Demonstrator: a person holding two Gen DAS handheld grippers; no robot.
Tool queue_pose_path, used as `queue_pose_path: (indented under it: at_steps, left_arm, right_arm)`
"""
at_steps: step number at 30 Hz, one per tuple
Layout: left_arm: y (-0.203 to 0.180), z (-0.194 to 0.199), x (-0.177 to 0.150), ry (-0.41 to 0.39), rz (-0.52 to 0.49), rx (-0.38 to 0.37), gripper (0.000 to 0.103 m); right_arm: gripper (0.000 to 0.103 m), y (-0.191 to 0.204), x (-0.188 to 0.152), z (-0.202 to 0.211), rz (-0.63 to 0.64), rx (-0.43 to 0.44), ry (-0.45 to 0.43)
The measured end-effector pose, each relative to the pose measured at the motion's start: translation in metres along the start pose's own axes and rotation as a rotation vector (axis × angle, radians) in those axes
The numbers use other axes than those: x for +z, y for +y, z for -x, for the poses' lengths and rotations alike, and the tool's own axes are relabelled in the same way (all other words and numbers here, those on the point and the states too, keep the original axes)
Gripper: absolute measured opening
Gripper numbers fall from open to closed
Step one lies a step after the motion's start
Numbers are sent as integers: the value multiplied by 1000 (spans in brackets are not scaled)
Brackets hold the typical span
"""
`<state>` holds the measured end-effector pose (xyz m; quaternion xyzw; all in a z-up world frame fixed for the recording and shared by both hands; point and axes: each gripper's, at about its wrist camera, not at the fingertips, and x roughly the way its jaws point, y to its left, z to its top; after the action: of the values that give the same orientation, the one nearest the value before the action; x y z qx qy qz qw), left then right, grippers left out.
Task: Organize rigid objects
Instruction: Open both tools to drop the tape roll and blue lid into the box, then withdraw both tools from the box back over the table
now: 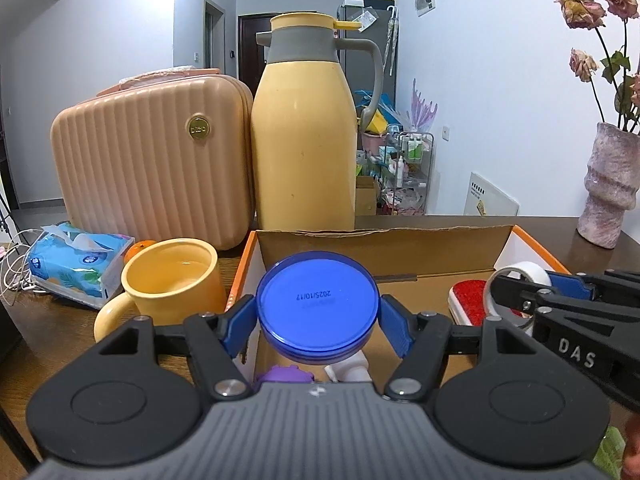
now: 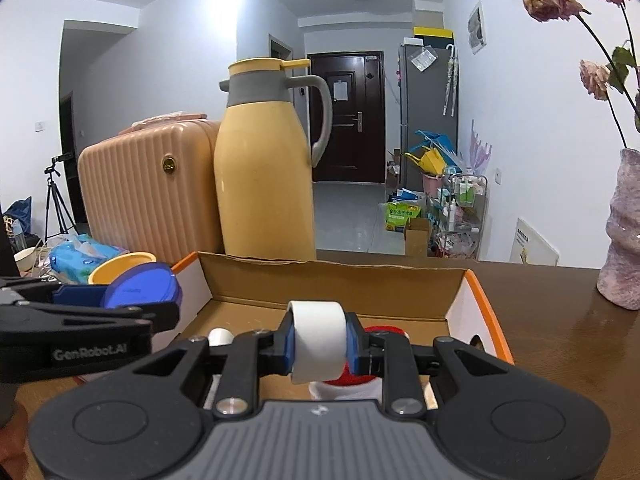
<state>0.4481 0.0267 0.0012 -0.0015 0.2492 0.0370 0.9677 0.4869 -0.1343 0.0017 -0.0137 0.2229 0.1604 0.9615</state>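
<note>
We are at the putting-away step: both grippers hang over the open cardboard box (image 1: 400, 252) on the bench (image 2: 552, 320), each with one item to drop in.

The left gripper (image 1: 318, 318) has the blue-lidded jar (image 1: 318, 302) between its jaws. In the left wrist view a sliver of gap shows on each side of the lid, so the jaws seem to stand wide and clear of it rather than pressing; we judge the jar is being let go over the near left part of the box, above a purple thing (image 1: 284, 374) and a white thing (image 1: 348, 370) already inside.

The right gripper (image 2: 319, 342) is clamped tight on the white tape roll (image 2: 318, 340), pads flat on its two sides, roll held over the near right part of the box just above a red and white brush (image 2: 356, 380).

Next, we would draw the left gripper back from the jar without tipping it, then lower the tape into a bare spot beside the brush and release. The yellow mug (image 1: 172, 280) stands just left of the box, outside it.
</note>
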Motion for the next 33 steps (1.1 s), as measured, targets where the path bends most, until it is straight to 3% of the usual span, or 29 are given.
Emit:
queue_pose_path:
  at_steps: [3,4,5,8,9,33]
  left_arm:
    - [3,2,1,-11,16,19,99]
    - [5,3,1,-17,20,29,102]
    - [6,4,2,-22,27,38,103]
    - [11,3,4,-10,62,48,103]
    - [13,2,4,-6,67,47,103]
    - [9,12,4,-22,35,44,103]
  right_arm:
    - [44,-2,0,1,-8,-29,-2]
    - [60,-3,0,1,-7,-39,-5]
    - [76,-3,0,2,-4,-47,-12]
    - [100,-4,1,5,-10,-51,-21]
    - [103,-4,1,5,-11,-54,-22]
    - [103,-11,-3,19,-16,-95,-19]
